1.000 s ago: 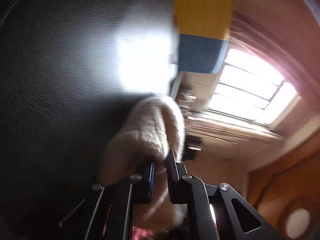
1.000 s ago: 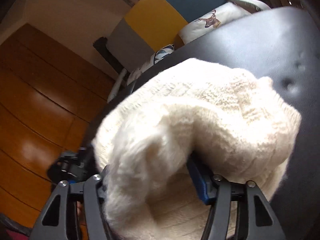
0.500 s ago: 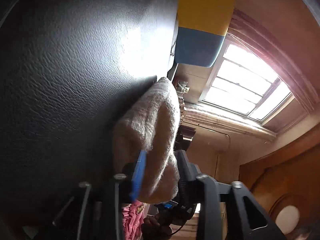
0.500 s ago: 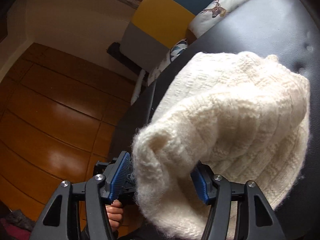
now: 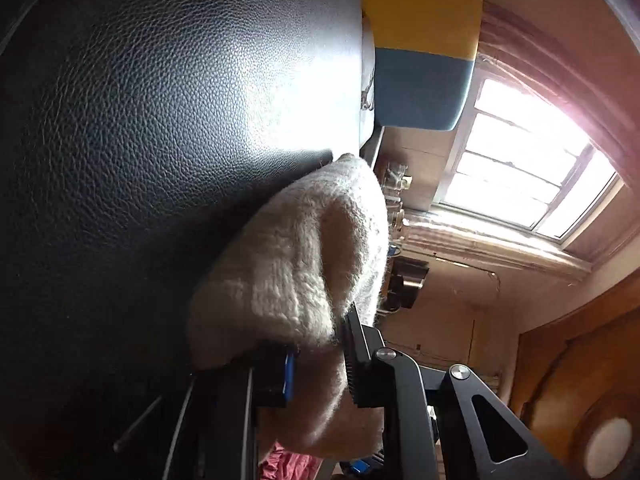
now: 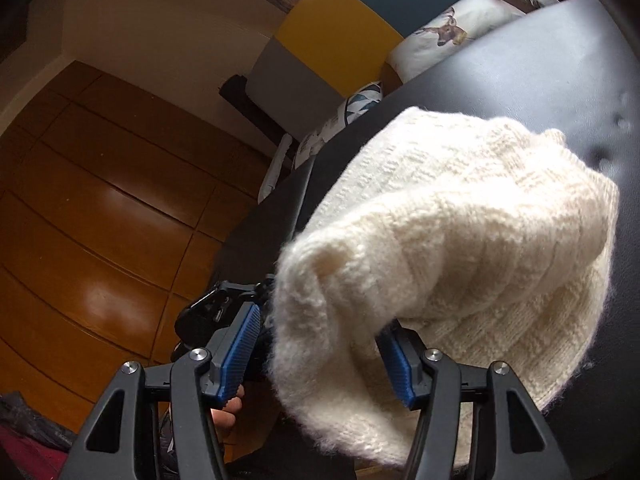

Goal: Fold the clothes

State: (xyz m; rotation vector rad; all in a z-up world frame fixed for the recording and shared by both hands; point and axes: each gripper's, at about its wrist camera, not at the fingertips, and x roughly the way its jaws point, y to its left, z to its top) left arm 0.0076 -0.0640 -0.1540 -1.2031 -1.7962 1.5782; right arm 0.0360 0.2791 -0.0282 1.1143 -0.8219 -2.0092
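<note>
Cream knitted garment [image 6: 460, 240] lying bunched on a black leather surface [image 6: 540, 72]. Left gripper [image 5: 320, 354], jaws nearly closed, pinches a fold of the knit at its near edge. Right gripper [image 6: 316, 354], jaws wide apart, has knit draped between its blue pads [image 6: 240, 344] without clamping it.

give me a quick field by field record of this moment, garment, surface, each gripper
garment: cream knitted garment, bunched, one end lifted
surface: black leather-look surface under the garment
left gripper: shut on a fold of the knit
right gripper: open, jaws set wide, knit edge hanging between them
background: yellow and blue cushion, deer-print pillow, wooden panelling
</note>
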